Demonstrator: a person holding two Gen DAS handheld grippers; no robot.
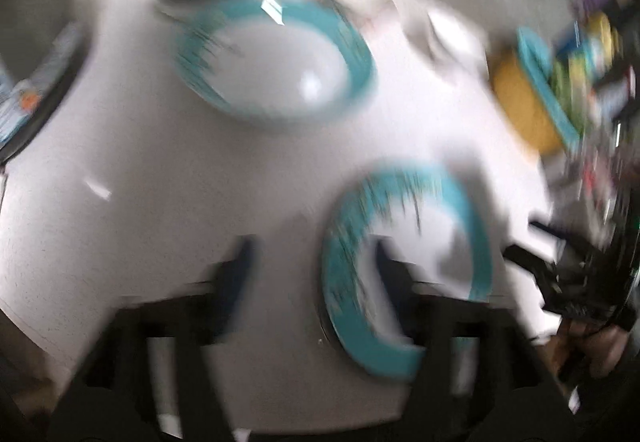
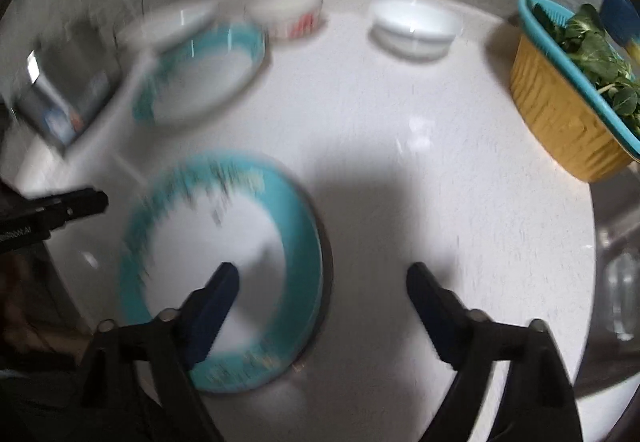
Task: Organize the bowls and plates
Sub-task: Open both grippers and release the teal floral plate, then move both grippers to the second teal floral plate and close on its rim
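The near plate lies flat on the round table, held by neither gripper. Left gripper and right gripper both hang over it with jaws spread, empty (probably just set down). A second plate waits farther back, likely the next to stack.

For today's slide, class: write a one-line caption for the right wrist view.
Open right gripper above a teal-rimmed plate on the white table, white bowl behind.
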